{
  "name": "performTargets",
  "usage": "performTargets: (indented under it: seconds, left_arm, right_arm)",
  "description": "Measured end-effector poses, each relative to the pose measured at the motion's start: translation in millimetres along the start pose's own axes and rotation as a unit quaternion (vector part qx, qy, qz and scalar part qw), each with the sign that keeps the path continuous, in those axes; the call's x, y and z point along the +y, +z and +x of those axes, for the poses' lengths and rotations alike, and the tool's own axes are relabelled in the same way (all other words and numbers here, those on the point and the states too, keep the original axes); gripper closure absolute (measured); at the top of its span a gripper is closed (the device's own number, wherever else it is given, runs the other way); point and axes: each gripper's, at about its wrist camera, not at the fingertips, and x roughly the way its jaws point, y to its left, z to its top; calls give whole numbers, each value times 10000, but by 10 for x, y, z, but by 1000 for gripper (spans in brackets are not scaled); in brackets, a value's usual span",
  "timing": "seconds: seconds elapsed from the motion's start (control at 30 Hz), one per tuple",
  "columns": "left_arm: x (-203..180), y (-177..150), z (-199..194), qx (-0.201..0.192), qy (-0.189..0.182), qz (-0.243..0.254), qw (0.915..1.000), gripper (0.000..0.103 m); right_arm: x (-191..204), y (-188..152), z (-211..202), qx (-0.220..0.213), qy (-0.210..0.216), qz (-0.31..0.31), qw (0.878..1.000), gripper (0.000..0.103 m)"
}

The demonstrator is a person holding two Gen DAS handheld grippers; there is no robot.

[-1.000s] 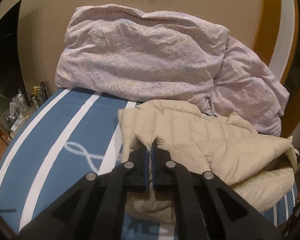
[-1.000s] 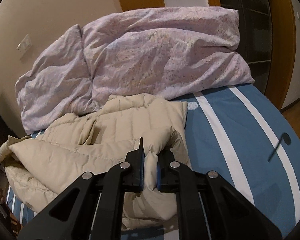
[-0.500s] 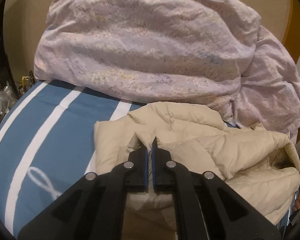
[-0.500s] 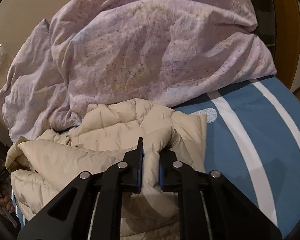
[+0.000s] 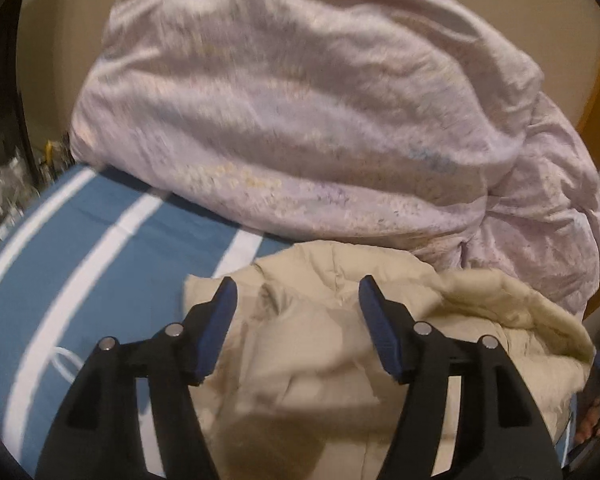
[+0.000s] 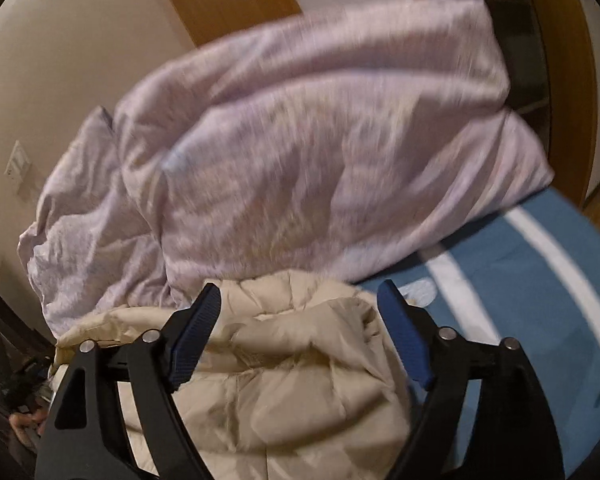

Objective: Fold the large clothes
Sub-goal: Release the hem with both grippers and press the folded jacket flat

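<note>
Blue bedsheet with white stripes [image 5: 100, 248] covers the bed and runs out to either side of both claws. Beyond them, heaped against the wall, lies a crumpled lilac duvet [image 5: 300, 120], the biggest soft mass in sight, touching the far edge of the garment. Directly ahead of and beneath both claws sits the cream puffer jacket [image 6: 284, 380], doubled over itself in a thick fold on the bed.

Each claw has just been opening. The left claw [image 5: 298, 320] stands released, its blue pads spread with the jacket's folded edge lying between them but not pressed. The right claw [image 6: 300, 316] is likewise released and wider, its pads clear of the padded fabric under it.

Judging from this, the step in hand is letting the folded-over part settle. To do it well, both claws should draw straight back and slightly up so no pad snags the quilting and drags the fold open. The puffy filling will likely spring, so pressing the top layer flat before the next fold seems wise.
</note>
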Motion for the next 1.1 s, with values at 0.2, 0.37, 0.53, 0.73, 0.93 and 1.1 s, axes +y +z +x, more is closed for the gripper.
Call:
performTargets:
  seconds: [0.2, 0.37, 0.53, 0.73, 0.93, 1.1]
  left_arm:
    - [-12, -129, -389, -62, -49, 148, 9999, 38]
    - [-83, -308, -608, -41, -38, 391, 9992, 36]
    - [-138, -438, -707, 45, -37, 535, 9986, 36]
    - [-161, -470, -760, 43, -59, 582, 9983, 34]
    - [-244, -489, -668, 94, -57, 671, 9977, 33]
    - [-328, -520, -489, 200, -41, 738, 9971, 33]
  right_arm:
    - [66, -134, -320, 63, 57, -105, 9999, 21]
    - [131, -318, -492, 202, 56, -207, 9996, 21]
    - [144, -419, -575, 300, 78, -160, 9994, 21]
    - [189, -449, -601, 343, 113, -203, 9991, 21]
    - [246, -490, -503, 428, 130, -313, 9985, 21]
    - [303, -529, -343, 535, 77, -459, 9975, 21]
